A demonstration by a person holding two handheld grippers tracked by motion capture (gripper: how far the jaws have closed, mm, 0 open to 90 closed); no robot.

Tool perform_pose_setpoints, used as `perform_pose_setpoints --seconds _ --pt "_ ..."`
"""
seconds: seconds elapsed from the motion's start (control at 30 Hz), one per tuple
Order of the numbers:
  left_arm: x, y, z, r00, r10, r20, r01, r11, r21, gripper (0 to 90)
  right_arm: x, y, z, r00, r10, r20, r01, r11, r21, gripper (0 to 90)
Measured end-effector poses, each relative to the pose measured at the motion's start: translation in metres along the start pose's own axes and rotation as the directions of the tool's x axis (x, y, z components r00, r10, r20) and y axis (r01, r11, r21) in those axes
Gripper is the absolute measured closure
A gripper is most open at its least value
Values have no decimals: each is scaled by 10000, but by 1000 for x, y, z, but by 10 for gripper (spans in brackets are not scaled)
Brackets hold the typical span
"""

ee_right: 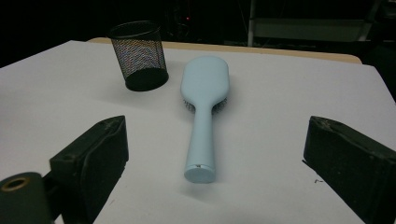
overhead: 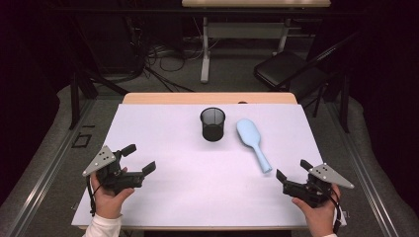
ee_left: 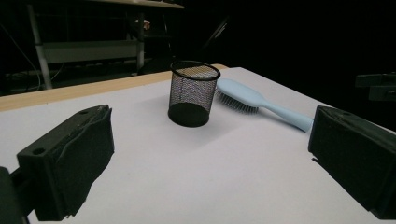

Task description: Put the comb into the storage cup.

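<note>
Dark room all around, cables and a folding chair (overhead: pixel 289 69) beyond the far edge, and in front of me a desk covered by a pale lilac sheet (overhead: pixel 173 143). Both my hands sit low at the near edge. My left gripper (overhead: pixel 140 159), near the left corner, has its jaws spread wide with nothing between them. My right gripper (overhead: pixel 293 169), near the right corner, is just as wide open and empty too.

Now, the target, I reckon: a light blue plastic hairbrush (overhead: pixel 251 140) lying bristles down, right of the middle, head toward the far edge, handle slanting back toward my right gripper. In the right gripper view the brush (ee_right: pixel 203 107) runs straight up between my jaws, handle end nearest, so that hand looks lined up for a reach.

Just beside the brush head, apart from it, stands a black wire-mesh pen cup (overhead: pixel 212 124), upright, mouth open. Likely that's where the brush goes, handle down. The left gripper view looks at the cup (ee_left: pixel 192 93), perhaps ready to steady it.
</note>
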State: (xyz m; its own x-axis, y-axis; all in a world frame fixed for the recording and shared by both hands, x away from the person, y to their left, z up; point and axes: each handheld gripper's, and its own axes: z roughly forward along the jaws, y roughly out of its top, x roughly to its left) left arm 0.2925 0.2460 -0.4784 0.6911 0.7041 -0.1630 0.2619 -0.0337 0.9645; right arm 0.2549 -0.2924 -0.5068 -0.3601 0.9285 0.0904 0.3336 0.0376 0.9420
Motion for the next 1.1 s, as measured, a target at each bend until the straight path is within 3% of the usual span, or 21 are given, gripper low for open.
perform_pose_setpoints --seconds 0.27,0.63,1.1 --pt "-1 0 4 10000 -54 52 53 9999 159 4 -2 -1 -1 10000 30 29 -30 10000 11 63" --pt "-6 3 10 9998 174 23 -174 9990 420 4 1 1 3 10000 87 -11 -87 10000 30 68" --pt "-10 12 26 9996 295 10 -295 9972 693 4 1 7 6 9987 477 -201 -463 9969 636 82"
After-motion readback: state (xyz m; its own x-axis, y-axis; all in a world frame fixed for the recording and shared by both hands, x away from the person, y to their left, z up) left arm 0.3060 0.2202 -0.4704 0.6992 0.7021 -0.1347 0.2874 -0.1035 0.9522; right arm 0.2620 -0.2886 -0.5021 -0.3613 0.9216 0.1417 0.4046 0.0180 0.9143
